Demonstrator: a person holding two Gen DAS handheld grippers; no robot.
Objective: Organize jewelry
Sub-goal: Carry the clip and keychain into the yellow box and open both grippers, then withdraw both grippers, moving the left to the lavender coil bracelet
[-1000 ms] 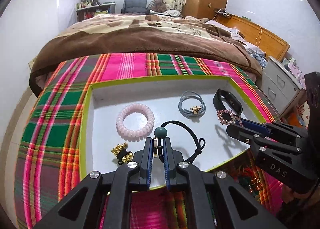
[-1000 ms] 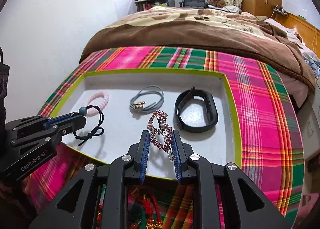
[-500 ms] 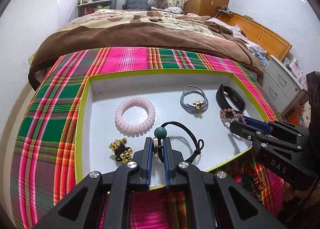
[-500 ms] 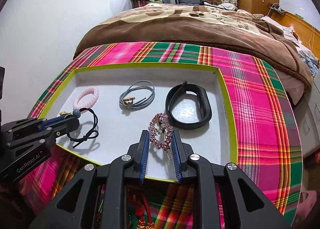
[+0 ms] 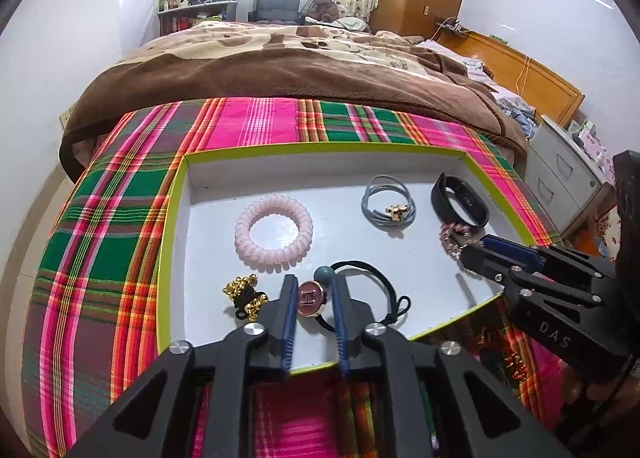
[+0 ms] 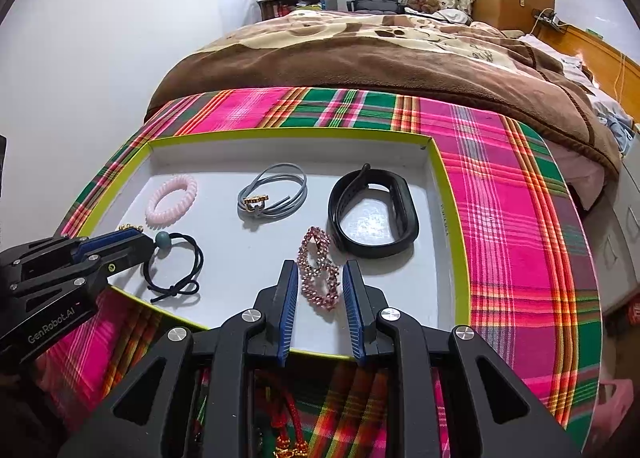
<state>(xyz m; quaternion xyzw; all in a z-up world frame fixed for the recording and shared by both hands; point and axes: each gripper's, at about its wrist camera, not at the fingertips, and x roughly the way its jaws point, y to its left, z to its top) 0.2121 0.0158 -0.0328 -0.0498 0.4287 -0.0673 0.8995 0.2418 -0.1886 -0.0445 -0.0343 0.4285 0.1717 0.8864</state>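
White tray [image 5: 176, 242] with a lime rim sits on a plaid cloth [image 5: 104, 218] at the foot of a bed. Left to right in the tray:
- gold bell hair tie [image 5: 245, 295], near the front-left
- pink spiral hair tie [image 5: 273, 231]: soft, springy, light
- left hand-held gripper [image 5: 313, 298]: jaws parted, nothing clamped; the black elastic hair tie [image 5: 374, 286] with its round pink charm and teal bead lies on the tray floor between them
- grey cord bracelet [image 6: 273, 193] with a gold clasp, limp
- right hand-held gripper [image 6: 320, 290]: jaws parted around the pink rhinestone hair clip [image 6: 319, 267], which lies flat and looks loose
- black rubber wristband [image 6: 374, 210] at far right, next to the clip

Handling, as a judgement:
- The elastic is floppy, so pinch the hard charm or bead.
- The clip is stiff, light and stone-studded; grip across its narrow width, gently, since stones may chip or slip.
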